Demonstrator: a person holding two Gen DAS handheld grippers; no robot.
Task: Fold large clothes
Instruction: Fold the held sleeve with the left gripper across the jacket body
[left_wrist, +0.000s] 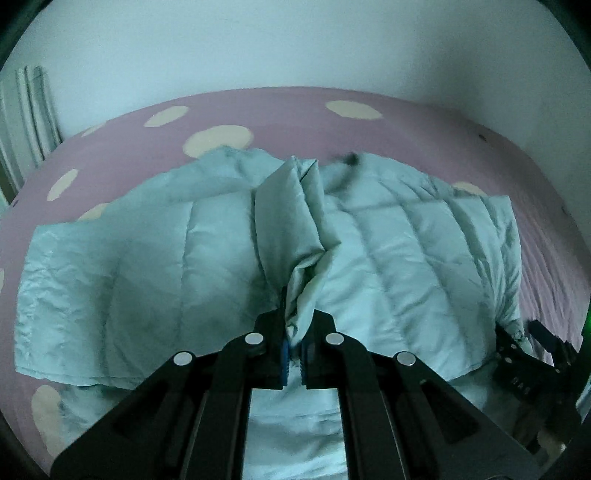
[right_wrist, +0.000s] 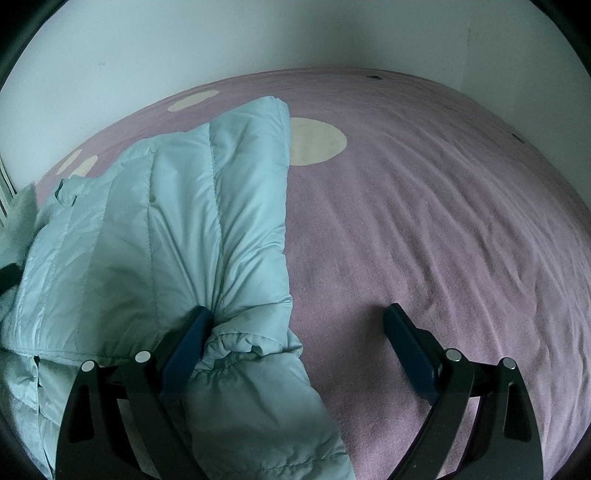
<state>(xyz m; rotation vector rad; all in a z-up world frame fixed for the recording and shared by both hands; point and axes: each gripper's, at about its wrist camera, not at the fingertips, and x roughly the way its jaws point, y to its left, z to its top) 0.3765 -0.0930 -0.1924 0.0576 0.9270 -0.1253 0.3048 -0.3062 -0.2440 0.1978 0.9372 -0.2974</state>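
The right gripper stands wide open over the bed, its left finger pressed against the pale-blue quilted jacket lying on the pink cover with cream dots, its right finger over bare cover.

I am viewing both scenes in dim, flat light with a cool teal cast. Fisheye distortion is bowing the bed edges, black vignetting is filling the corners, and shadows are staying soft.

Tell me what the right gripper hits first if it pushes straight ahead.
Likely the pale blue puffer jacket: the open right gripper already has it against one finger. Between the fingers lies mostly bare pink bedspread; depth is unclear.
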